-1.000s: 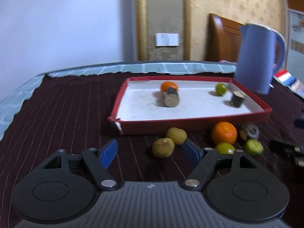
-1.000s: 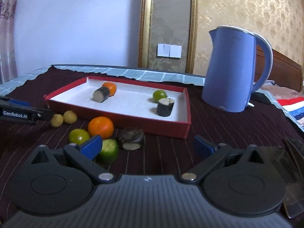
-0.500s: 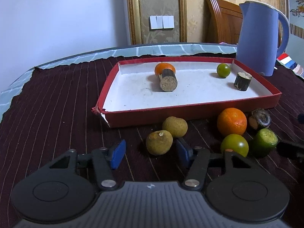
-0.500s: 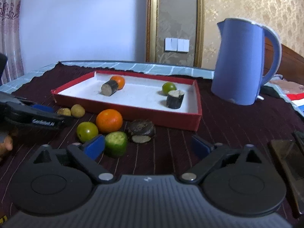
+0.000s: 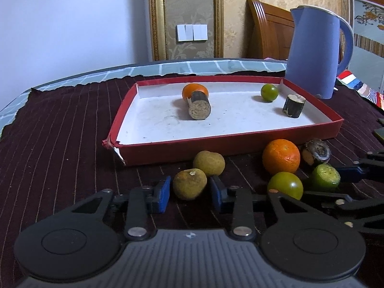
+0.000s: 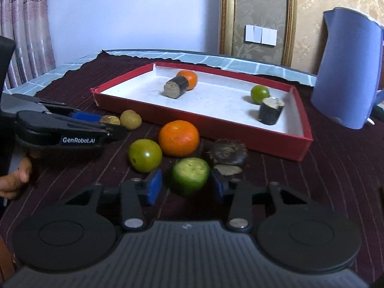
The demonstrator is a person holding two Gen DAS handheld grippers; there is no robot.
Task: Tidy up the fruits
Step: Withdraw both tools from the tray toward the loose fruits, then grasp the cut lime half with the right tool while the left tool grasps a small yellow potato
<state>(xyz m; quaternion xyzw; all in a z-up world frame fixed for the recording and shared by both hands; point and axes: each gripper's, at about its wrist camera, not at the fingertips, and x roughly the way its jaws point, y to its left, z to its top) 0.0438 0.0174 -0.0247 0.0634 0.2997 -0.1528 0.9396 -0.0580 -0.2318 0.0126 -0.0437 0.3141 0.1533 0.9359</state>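
Dark striped cloth (image 5: 60,144): brown fruit (image 5: 189,183) between closing left jaws, small gaps.

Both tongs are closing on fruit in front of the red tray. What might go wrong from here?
1. The left tongs are closing on the near yellow-brown fruit; its twin sits right behind and may get nudged away.
2. The right tongs are closing on a cut green fruit; squeezing could crush it.
3. The two tools work close together near the green tomato; they may bump.
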